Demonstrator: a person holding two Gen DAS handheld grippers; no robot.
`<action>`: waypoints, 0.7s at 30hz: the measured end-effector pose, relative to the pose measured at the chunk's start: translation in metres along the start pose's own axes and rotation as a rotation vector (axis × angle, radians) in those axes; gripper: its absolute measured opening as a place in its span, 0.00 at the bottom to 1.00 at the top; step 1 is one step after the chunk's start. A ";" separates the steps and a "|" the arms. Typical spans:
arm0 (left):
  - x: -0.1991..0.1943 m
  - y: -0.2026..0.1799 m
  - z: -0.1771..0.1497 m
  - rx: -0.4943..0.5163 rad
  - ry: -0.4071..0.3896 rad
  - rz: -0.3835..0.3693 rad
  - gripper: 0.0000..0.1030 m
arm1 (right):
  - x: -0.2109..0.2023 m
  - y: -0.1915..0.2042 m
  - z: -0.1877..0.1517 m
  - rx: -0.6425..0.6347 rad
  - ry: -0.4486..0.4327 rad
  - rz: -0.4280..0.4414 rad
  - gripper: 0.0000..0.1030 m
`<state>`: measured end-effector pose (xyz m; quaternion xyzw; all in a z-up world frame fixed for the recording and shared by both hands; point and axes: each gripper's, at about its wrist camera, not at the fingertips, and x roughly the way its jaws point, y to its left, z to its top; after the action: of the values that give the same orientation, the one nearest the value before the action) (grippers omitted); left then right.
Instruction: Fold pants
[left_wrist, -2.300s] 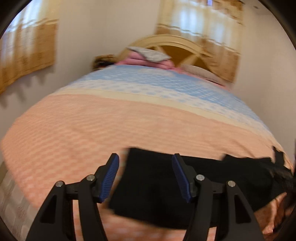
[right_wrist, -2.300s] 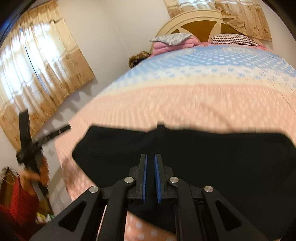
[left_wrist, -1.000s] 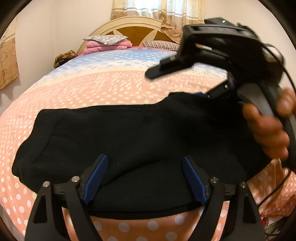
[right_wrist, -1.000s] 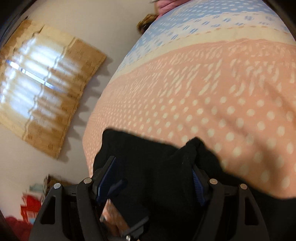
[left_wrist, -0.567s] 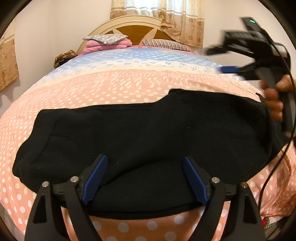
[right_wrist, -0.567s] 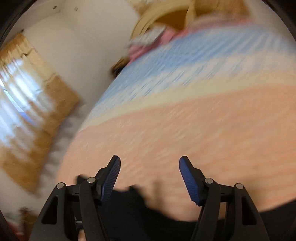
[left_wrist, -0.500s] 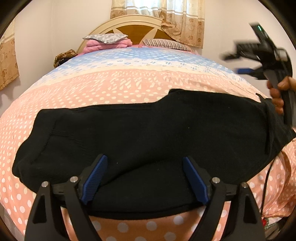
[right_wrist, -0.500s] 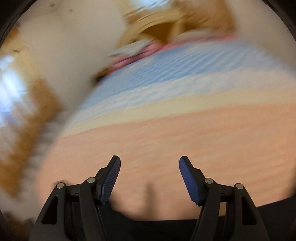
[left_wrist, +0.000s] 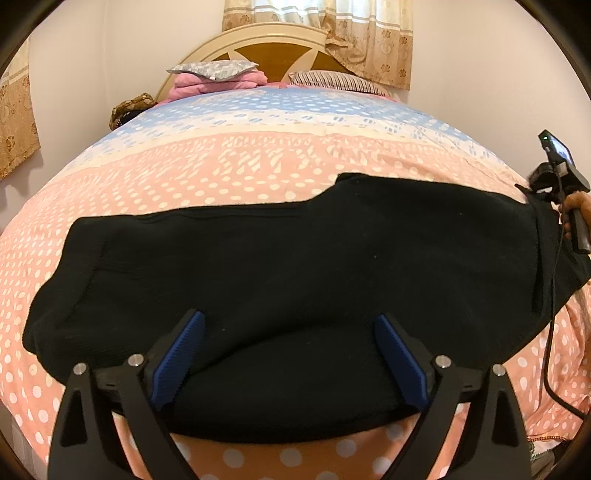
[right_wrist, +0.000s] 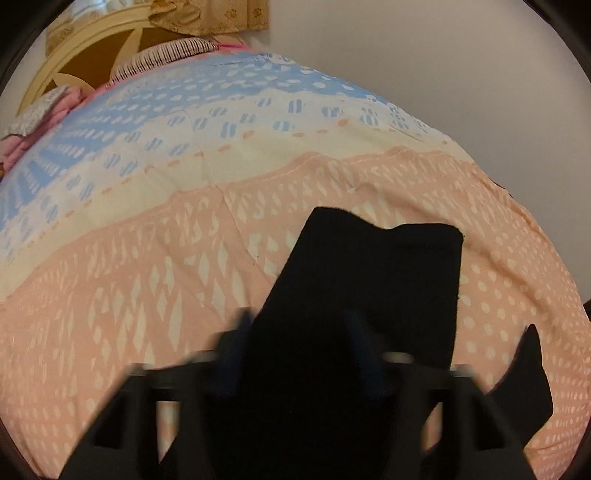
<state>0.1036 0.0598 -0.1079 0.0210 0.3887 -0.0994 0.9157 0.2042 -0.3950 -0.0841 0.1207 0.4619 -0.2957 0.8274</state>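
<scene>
Black pants (left_wrist: 295, 258) lie spread across the near, pink dotted part of the bed (left_wrist: 258, 155). Left claw (left_wrist: 290, 356) stands spread wide above the near edge of the fabric, pinching nothing. Right claw (right_wrist: 299, 343) is motion-blurred over the right end of the pants; its state cannot be told.

soft even daylight, strong fisheye bulge, right gripper (right_wrist: 299, 345) motion-blurred, dark vignetted corners
</scene>
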 end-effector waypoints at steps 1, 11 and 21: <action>0.000 0.000 0.000 -0.001 0.002 -0.001 0.93 | -0.004 -0.005 -0.002 0.012 0.000 0.012 0.08; 0.001 0.009 0.004 -0.023 0.028 -0.029 0.93 | -0.097 -0.135 -0.070 0.455 -0.204 0.504 0.06; 0.003 0.010 0.007 -0.014 0.046 -0.036 0.98 | -0.069 -0.232 -0.167 0.701 -0.146 0.494 0.08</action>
<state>0.1124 0.0680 -0.1060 0.0098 0.4108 -0.1124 0.9047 -0.0785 -0.4750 -0.0999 0.4802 0.2309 -0.2356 0.8128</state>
